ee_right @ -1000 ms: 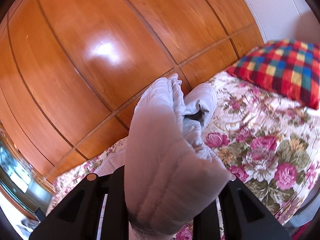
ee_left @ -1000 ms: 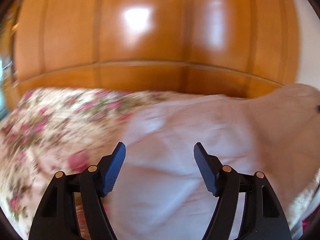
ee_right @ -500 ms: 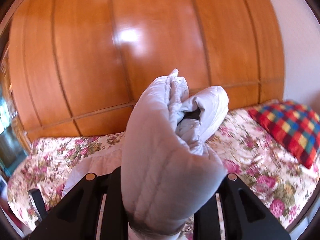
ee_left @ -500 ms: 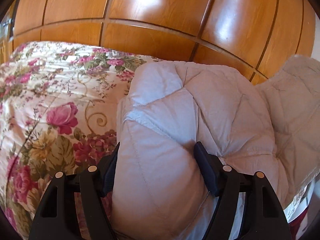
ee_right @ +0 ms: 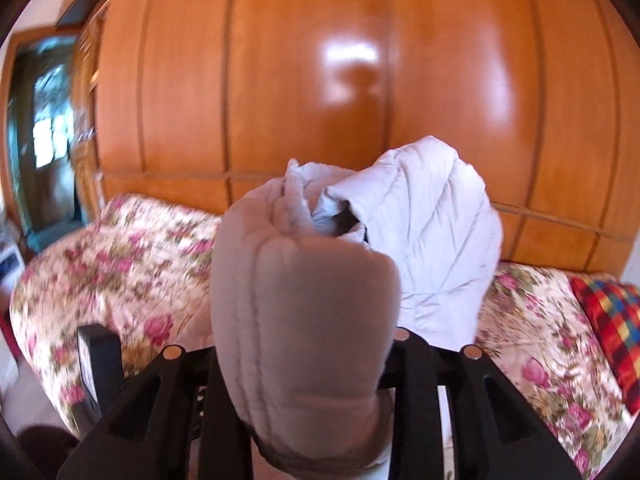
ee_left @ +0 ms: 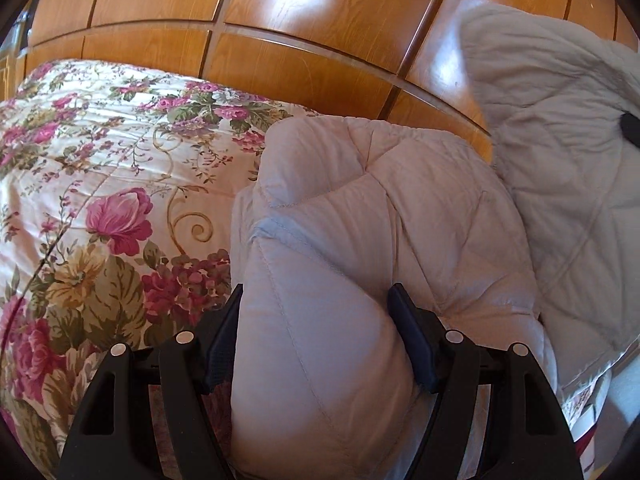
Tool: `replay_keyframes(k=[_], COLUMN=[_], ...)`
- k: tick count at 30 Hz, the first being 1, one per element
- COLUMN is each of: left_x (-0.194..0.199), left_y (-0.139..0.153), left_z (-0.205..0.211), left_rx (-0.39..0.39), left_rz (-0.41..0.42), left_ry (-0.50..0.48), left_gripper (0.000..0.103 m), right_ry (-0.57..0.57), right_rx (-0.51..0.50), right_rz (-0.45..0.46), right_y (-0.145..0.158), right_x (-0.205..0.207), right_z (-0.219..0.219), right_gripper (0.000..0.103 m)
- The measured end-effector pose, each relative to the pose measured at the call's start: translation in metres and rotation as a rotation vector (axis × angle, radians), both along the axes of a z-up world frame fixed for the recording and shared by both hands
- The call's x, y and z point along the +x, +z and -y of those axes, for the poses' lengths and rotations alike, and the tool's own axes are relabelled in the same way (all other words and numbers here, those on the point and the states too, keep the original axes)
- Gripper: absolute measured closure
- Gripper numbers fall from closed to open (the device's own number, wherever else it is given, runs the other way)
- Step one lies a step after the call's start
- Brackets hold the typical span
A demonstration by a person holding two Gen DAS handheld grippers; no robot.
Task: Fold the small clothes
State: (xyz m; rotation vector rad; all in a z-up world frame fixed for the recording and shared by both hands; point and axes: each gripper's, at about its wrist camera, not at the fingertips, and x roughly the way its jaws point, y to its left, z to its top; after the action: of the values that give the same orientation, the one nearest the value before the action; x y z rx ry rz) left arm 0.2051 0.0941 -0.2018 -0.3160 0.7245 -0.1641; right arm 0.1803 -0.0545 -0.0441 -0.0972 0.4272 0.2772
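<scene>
Behind, a wooden panelled wall (ee_left: pixel 320 52) spans both views. Below it lies the bed (ee_left: pixel 100 208) under its floral cover, with a plaid pillow (ee_right: pixel 612 320) at the right end. Your pale quilted jacket (ee_left: pixel 400 216) lies partly on the bed, near the wall. Your left claw (ee_left: pixel 316 332) has its pads half apart, pressed on a thick fold of the jacket. Your right claw (ee_right: pixel 304 344) holds another bunch raised above the bed; padding hides its pads, so it is probably clamped, but the gap cannot be read.
</scene>
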Motion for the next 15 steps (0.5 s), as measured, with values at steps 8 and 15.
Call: replay_keyframes(k=[8,15], left_x=[-0.008,-0.01], left_y=[0.015,0.039], left_z=[-0.035,-0.08], left_rx=[-0.192,-0.517], left_rz=[-0.03,0.039], left_ry=[0.003,-0.044], left_gripper=[0.033,0.033], right_ry=[0.144,0.244], right_rx=[-0.126,-0.215], right_rz=[-0.067,-0.062], right_y=[-0.044,-0.068], right_x=[0.003,-0.001], right_z=[-0.046,-0.057], right_gripper=[0.07,0.064])
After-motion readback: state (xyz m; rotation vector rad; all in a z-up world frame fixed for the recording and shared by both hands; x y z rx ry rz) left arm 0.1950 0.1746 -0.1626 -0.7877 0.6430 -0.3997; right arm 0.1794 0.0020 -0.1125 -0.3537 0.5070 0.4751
